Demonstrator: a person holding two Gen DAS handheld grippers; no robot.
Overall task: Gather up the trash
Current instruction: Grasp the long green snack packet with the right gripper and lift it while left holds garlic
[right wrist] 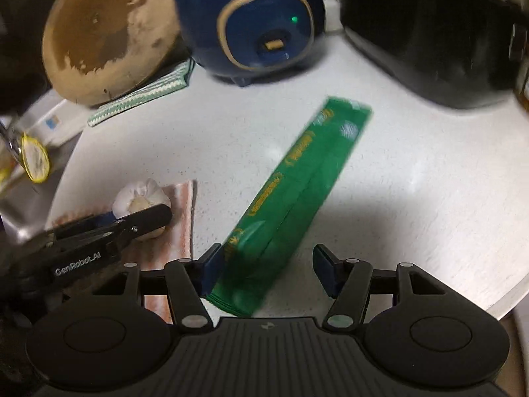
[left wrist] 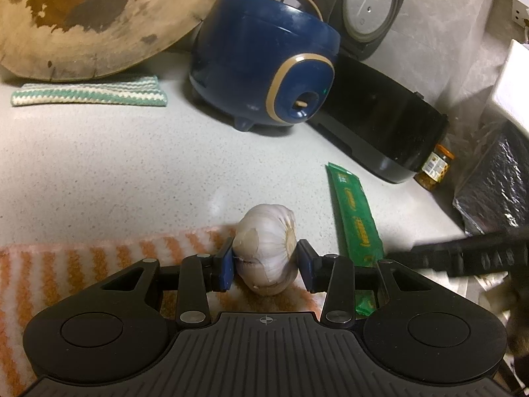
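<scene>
Garlic (left wrist: pixel 266 253) sits clamped in our left claw (left wrist: pixel 264 264) over the striped cloth (left wrist: pixel 82 264); our right claw (right wrist: pixel 266 273) gapes around the green wrapper (right wrist: pixel 291 205) on the bench (right wrist: pixel 396 182); we should centre, then pinch.

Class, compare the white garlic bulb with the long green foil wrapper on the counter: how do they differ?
The white garlic bulb is round; the long green foil wrapper is flat. The bulb sits clamped in the left gripper; the wrapper lies loose between the open right gripper's fingers. Both rest low over the speckled counter.

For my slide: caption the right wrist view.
Right gripper open over a green packet; left gripper clamps the garlic bulb.
</scene>
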